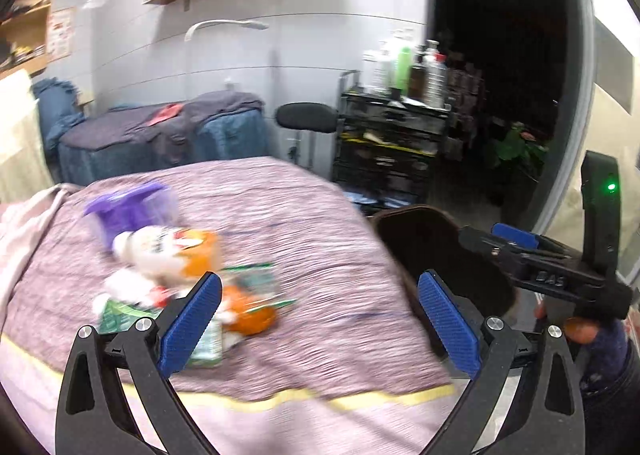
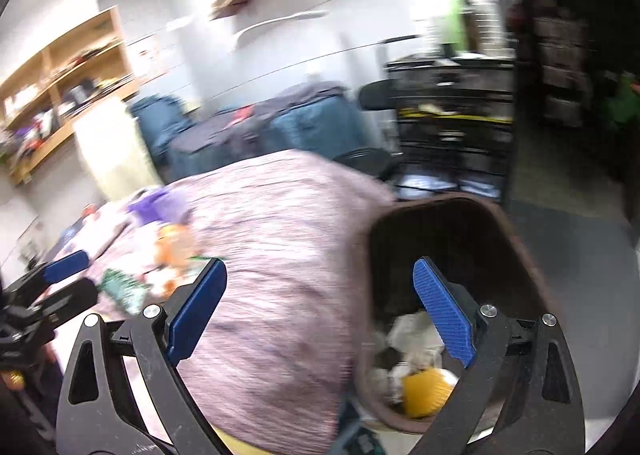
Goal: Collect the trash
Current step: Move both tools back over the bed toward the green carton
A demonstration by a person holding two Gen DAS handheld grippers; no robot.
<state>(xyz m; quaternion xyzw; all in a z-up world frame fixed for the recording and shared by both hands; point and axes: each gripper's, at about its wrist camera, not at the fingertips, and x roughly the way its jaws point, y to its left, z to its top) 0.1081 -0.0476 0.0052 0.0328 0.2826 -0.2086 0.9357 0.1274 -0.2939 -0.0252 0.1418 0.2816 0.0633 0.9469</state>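
Trash [image 1: 180, 279] lies in one loose heap on the left part of the bed [image 1: 304, 223], which is covered with a mauve striped spread. Blur keeps the count rough: one purple bag [image 1: 132, 207], one white bottle with an orange end [image 1: 168, 251], at least two orange pieces and some green-printed wrappers, all touching or overlapping. How many wrappers there are cannot be told.

One dark brown bin [image 2: 452, 231] stands just beside the bed's right edge, its rim close to the spread. Inside it, at the bottom, are crumpled white paper [image 2: 412, 335] and one yellow ribbed piece [image 2: 424, 391].

Left tongs [image 1: 320, 323] are spread wide and hold nothing; they hover over the near edge of the bed, the left pad above the heap's near side and the right pad over the bin side. Right tongs [image 2: 320, 315] are likewise spread and empty, straddling the bed's right edge, with the right pad over the bin's mouth.

Bare spread lies open between the heap and the bin. Beyond the bed's far edge stand a second bed in blue [image 1: 160, 139], one black stool [image 1: 308, 117] and one black cart [image 1: 392, 143] with bottles on top.
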